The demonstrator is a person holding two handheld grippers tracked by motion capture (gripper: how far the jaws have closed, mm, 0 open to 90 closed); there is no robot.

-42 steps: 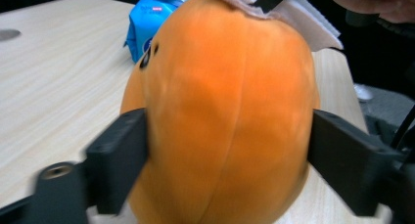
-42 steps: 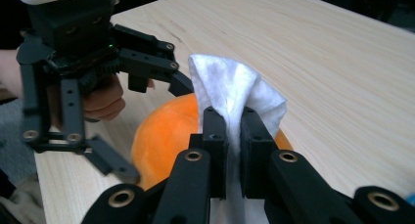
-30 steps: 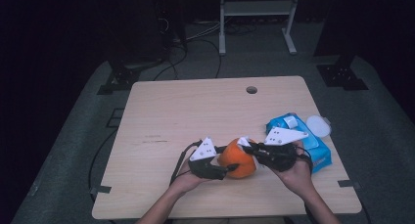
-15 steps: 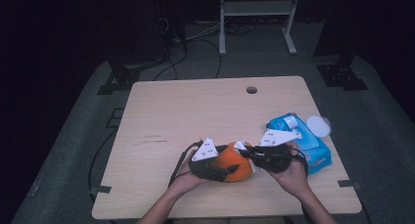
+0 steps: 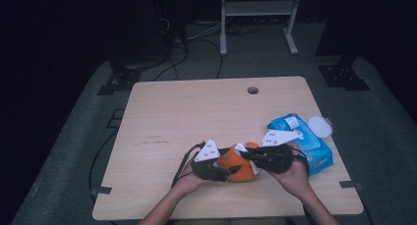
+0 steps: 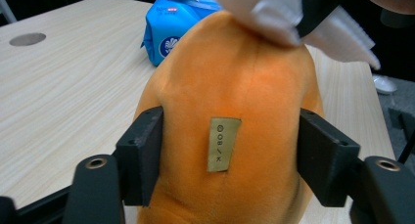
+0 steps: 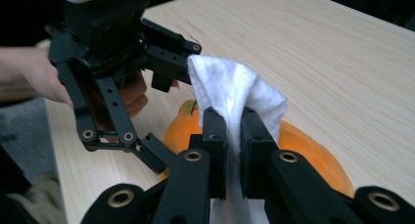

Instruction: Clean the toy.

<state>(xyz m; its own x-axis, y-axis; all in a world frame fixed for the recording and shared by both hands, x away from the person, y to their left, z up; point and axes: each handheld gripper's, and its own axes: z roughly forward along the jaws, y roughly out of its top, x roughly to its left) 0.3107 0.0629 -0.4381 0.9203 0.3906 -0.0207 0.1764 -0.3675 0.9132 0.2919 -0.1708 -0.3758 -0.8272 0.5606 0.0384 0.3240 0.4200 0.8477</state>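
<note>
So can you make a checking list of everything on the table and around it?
Surface: pale wooden table with a round hole.
Job's things: orange plush toy bearing a small tag; white folded wipe touching its top.
Clutter: blue wipes pack, white round lid beside it.
Grippers: left tongs have just been closing, pads against the toy's sides; right tongs shut on the wipe.
Cables: black cable trails from the left one.
Surroundings: grey floor, white frame legs.
</note>
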